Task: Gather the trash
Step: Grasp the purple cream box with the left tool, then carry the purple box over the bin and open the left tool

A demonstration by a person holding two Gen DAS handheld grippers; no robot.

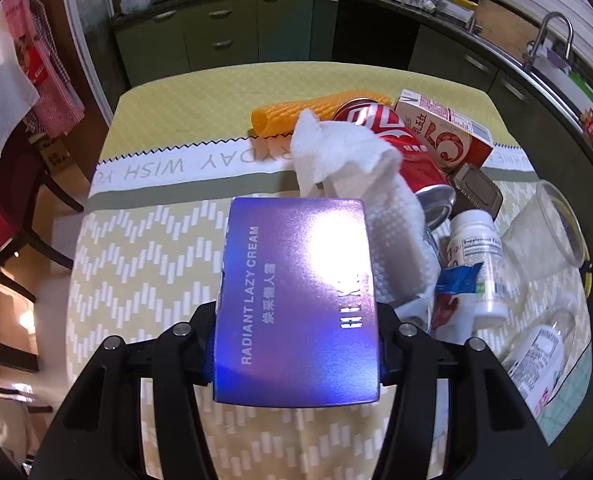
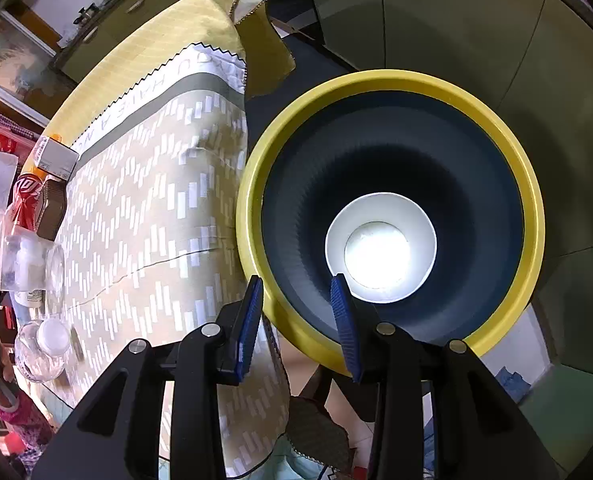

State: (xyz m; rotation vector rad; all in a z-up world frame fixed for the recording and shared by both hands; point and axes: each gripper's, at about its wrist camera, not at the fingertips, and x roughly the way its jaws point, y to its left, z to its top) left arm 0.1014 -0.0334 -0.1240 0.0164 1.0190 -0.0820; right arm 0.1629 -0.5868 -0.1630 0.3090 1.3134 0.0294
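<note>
The left tongs [image 1: 296,344] grip a purple box [image 1: 296,300] printed "RADIANT LAZY CREAM", its sides pressed between the blue pads, above the worktop [image 1: 144,248] with its yellow and beige patterned cloth. Beyond the box lies the heap of trash: a crumpled white tissue [image 1: 336,152] draped over a red can [image 1: 408,148] lying on its side, an orange mesh tube [image 1: 316,112], a red-and-white carton [image 1: 444,128], a brown packet [image 1: 478,194], a white supplement bottle [image 1: 476,256] and a clear plastic cup [image 1: 548,232] tipped over.

The right tongs [image 2: 296,320] stand partly open with nothing between the blue pads [image 2: 250,320], over the edge of a yellow-rimmed bin [image 2: 532,208] just beside the worktop. Inside the dark bin sits one white paper cup [image 2: 380,248], upright, mouth up; whether anything lies in it cannot be told.
</note>
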